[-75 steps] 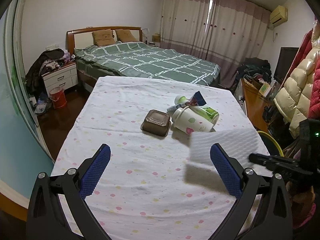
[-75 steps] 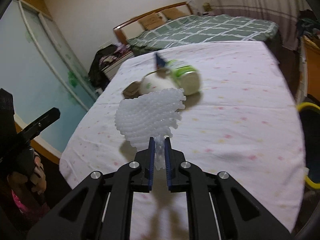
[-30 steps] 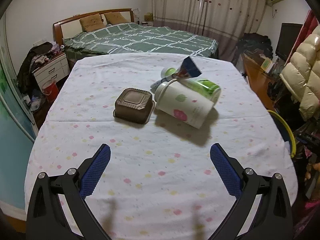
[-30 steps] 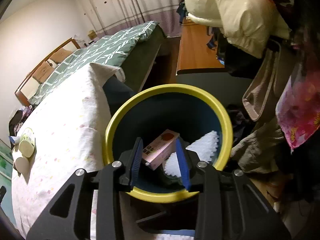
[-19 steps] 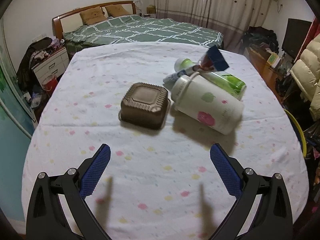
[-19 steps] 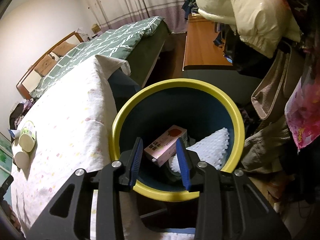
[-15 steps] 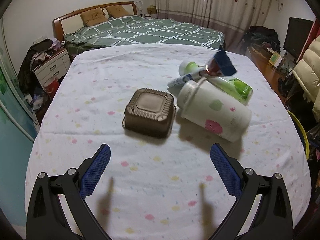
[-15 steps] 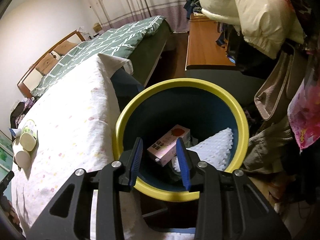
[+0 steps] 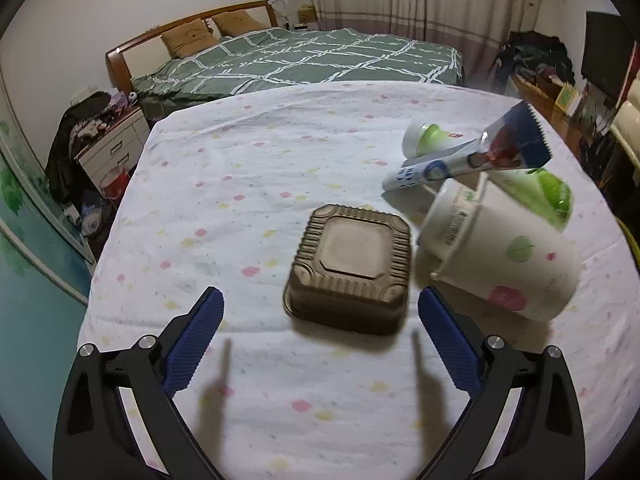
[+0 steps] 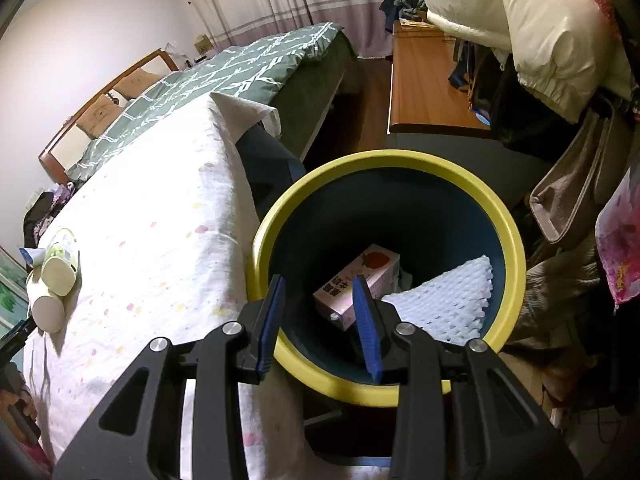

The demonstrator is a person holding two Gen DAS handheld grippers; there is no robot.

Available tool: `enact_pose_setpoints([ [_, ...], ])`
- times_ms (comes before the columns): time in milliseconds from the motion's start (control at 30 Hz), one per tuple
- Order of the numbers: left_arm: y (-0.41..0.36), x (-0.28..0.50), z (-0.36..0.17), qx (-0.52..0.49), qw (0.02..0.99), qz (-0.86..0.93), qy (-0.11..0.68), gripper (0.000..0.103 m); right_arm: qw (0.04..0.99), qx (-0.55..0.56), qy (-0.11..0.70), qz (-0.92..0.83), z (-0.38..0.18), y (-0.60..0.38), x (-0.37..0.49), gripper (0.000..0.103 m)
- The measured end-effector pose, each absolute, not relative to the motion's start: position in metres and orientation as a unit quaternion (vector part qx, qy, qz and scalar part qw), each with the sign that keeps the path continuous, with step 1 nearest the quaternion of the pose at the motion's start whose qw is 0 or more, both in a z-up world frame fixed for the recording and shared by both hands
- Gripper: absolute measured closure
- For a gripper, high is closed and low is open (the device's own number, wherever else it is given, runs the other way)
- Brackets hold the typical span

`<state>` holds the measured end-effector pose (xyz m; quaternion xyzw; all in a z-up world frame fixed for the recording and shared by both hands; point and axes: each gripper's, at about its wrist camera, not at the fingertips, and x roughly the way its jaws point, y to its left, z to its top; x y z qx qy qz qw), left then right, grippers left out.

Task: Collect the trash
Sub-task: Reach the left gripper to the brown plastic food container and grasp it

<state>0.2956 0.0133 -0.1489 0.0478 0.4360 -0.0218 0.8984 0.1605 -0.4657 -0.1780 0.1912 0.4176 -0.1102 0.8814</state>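
In the left wrist view a brown plastic box [image 9: 352, 266] lies upside down on the spotted tablecloth [image 9: 248, 184]. Right of it lie a white paper cup [image 9: 500, 256], a green-capped bottle [image 9: 536, 192] and a toothpaste tube [image 9: 472, 156]. My left gripper [image 9: 320, 312] is open and empty, just short of the box. In the right wrist view my right gripper [image 10: 318, 300] is open and empty above the yellow-rimmed bin [image 10: 516, 248]. A white foam net [image 10: 448, 300] and a pink carton [image 10: 356, 280] lie in the bin.
The bin stands beside the table's right edge. A wooden desk [image 10: 424, 88] and hanging coats [image 10: 520, 20] crowd the far side of it. A green bed [image 9: 304, 56] stands behind the table, with a nightstand [image 9: 108, 152] at the left.
My right gripper carried the foam net to the bin, opened and dropped it in. My left gripper has moved forward and lower, up to the brown box.
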Motion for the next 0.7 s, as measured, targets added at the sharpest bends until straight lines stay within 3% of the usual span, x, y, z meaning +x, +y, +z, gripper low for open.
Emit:
enact_pose_setpoints([
  [567,0.026,0.341,-0.161,0.035,0.893,-0.048,0.446,0.012,0.876,0.187,0.433,-0.099,-0.184,-0.448,0.167,0.069],
  [633,0.03,0.342,-0.163,0.026,0.891,-0.051,0.449,0.028,0.876,0.186,0.434,-0.098,-0.184,-0.447,0.167,0.069],
  [700,0.037,0.342,-0.161,0.011,0.892,-0.049,0.449,0.037,0.876,0.186,0.433,-0.097,-0.183,-0.445,0.166,0.069],
])
